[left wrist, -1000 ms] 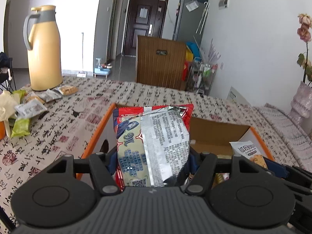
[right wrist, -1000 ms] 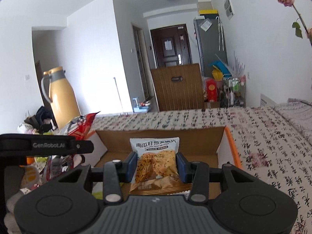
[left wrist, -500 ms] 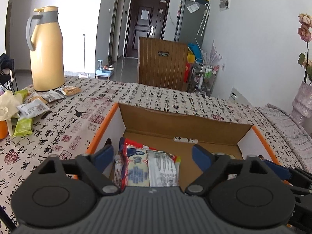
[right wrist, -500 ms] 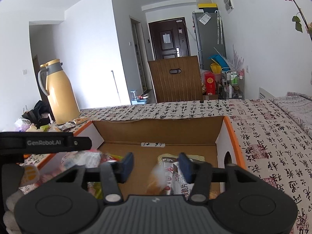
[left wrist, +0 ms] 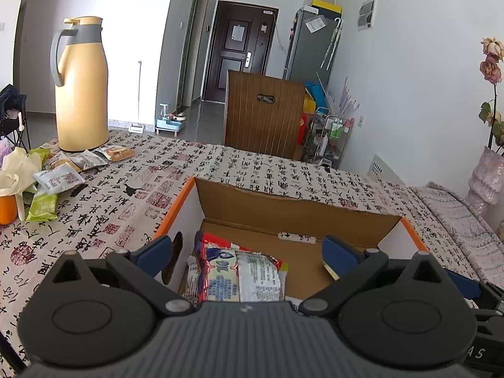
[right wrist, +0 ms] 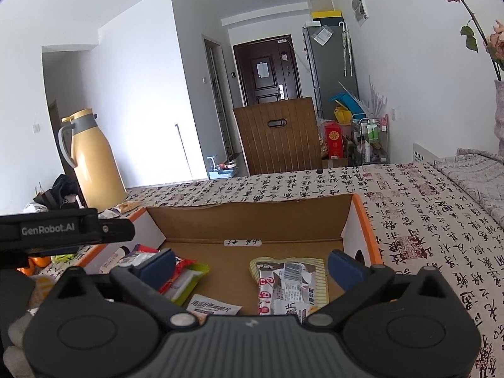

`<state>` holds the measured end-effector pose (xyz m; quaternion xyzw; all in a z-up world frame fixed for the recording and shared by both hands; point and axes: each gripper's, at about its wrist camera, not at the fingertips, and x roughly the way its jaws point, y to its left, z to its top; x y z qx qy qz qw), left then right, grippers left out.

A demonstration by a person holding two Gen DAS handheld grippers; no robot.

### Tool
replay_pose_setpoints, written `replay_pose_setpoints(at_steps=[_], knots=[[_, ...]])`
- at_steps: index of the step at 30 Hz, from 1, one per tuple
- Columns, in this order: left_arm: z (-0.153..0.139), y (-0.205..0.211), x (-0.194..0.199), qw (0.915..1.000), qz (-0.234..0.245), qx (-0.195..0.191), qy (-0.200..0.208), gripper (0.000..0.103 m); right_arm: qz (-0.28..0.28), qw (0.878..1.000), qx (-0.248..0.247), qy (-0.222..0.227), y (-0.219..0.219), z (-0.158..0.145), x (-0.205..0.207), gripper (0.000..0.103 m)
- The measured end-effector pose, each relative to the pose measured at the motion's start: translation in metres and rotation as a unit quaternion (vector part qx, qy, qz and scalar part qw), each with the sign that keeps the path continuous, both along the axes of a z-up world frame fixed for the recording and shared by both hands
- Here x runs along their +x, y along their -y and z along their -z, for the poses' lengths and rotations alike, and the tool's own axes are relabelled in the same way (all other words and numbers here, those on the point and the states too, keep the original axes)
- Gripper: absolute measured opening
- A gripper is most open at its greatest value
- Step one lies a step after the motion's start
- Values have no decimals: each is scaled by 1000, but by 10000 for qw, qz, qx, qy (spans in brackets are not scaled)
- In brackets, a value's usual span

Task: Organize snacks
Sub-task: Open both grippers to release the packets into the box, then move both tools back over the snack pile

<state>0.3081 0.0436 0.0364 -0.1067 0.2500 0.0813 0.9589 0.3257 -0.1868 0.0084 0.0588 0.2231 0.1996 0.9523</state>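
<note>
Both grippers hang wide and empty over the box [left wrist: 293, 208]. The red packet [left wrist: 239, 274] lies below the left gripper [left wrist: 249, 252]. The striped packet [right wrist: 289, 283] lies below the right gripper [right wrist: 252, 266].

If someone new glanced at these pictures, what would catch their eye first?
Probably the orange-edged cardboard box in the middle of the calligraphy-print tablecloth, with snack packets lying inside under both open grippers. Next, the tall yellow thermos at the table's far left.

The left gripper [left wrist: 247, 253] hangs with jaws spread wide and empty above the orange-edged cardboard box [left wrist: 299, 208], where a red-and-blue snack packet [left wrist: 239, 274] lies flat (loose snack packets [left wrist: 60, 173] lie beside the yellow thermos jug [left wrist: 82, 88]).
</note>
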Motion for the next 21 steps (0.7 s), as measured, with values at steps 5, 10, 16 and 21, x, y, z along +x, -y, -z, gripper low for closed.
replay_pose_setpoints(at_steps=[5,10,16,21], knots=[[-10,4,-6,9999,-44,28,98,103,74,9999,-25,146,0,-11,-7,103],[-23,7,-18,9998,-77,68,192,103,205,9993,-75,296,4,-25,-19,103],[-28,11,-40,9997,-76,122,198,103,212,9990,-102,376,9,-33,-40,103],[-28,15,-62,9997,11,143,179,103,208,9990,-114,370,15,-37,-62,103]])
